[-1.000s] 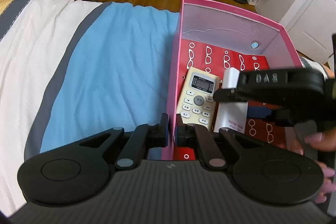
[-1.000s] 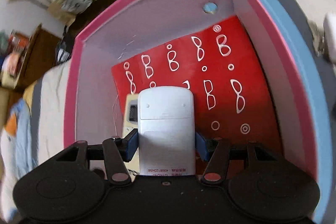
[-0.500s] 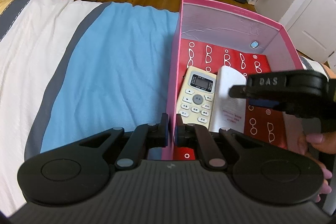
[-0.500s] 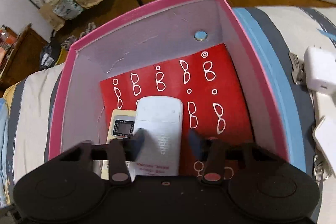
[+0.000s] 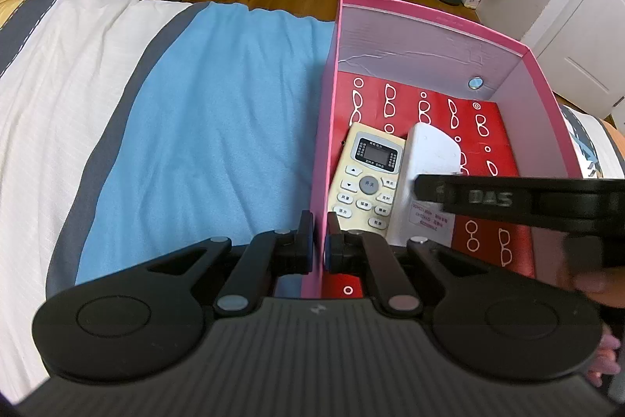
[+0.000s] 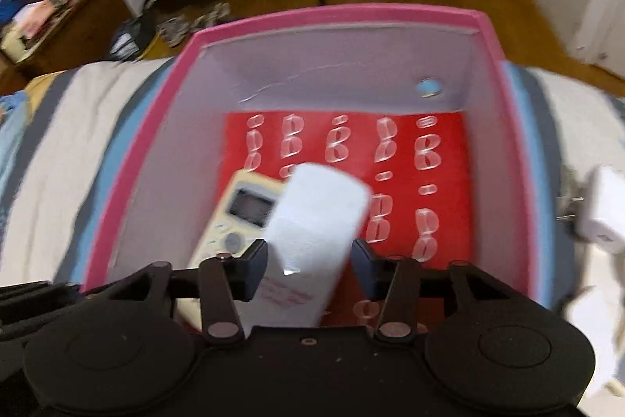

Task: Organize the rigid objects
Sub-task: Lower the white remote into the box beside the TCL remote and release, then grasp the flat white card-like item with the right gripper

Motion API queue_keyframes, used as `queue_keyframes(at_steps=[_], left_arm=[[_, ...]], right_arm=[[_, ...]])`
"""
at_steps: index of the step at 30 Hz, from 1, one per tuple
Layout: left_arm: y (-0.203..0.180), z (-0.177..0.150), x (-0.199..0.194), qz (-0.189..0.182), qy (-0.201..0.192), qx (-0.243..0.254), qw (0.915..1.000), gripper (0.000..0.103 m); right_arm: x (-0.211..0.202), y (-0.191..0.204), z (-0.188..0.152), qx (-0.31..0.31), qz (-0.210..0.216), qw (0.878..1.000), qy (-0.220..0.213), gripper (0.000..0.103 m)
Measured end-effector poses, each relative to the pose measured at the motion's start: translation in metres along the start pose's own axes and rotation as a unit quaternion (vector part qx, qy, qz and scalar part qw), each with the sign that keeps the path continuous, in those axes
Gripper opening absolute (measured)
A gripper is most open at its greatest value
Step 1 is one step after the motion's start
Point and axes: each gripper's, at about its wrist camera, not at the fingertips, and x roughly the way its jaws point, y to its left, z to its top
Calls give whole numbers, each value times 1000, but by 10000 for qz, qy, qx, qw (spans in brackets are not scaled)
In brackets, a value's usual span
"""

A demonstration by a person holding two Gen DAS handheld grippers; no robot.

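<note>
Your left gripper had its jaws pinched nearly together on the near left wall of the pink box, one finger outside over the blue bedsheet, the other inside. Your right gripper had its jaws spread wide, a clear gap on either side of the white remote, so you weren't gripping it. That white remote lay back-side up in the box, label toward you, resting partly over the right edge of the cream air-conditioner remote. The cream one sat face up, screen at the far end, buttons toward you, close against the left wall. Both lay on the red liner with white glasses prints covering the box floor. On the far wall, low toward the right corner, you had a small round silver button. Outside the box, off to your right on the bed, a white charger showed, blurred.
</note>
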Motion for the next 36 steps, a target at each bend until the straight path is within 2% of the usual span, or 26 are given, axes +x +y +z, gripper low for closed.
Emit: queue_keyframes(at_steps=[2,4,11,14,17,20,22,24,26,28,29,32,34,36], left_arm=[[0,0,0,3,0,3,10000,4],[0,0,0,-2,-2,13,10000,4],[2,0,1,-28,2,-2,10000,5],[2,0,0,-48,-2,-12,10000,5],[2,0,1,-35,-6,6,10000,5],[2,0,1,-22,0,2,10000,5],[2,1,2,-32,16,-14,10000,5],[1,1,2,-23,25,-14,10000,5],[1,1,2,-21,27,-7,10000,5],[1,1,3,-7,28,-1,10000,5],[1,1,3,-4,29,-2,10000,5],[1,1,4,20,40,7,10000,5],[0,2,5,51,49,-2,10000,5],[-1,2,6,81,67,-25,9999,5]], right_arm=[[6,9,-2,-148,-186,9997,-77,64],[8,15,-6,-326,-313,9989,-154,67],[11,18,-4,-607,-413,9972,-151,67],[8,16,-7,-738,-636,9951,-146,67],[12,8,-8,-330,-447,9984,89,62],[11,6,-9,-66,-397,9992,7,62],[8,-1,-7,346,-68,9994,-16,62],[3,-18,-5,992,543,9934,197,63],[-9,-30,-6,1257,1066,9859,276,62],[-28,-34,-12,1091,1361,9842,290,63],[-44,-32,-18,768,1580,9841,276,62],[-97,-32,-38,51,1856,9826,-91,62],[-129,-41,-47,-325,1878,9812,-288,62],[-152,-65,-51,-424,1749,9828,-414,63]])
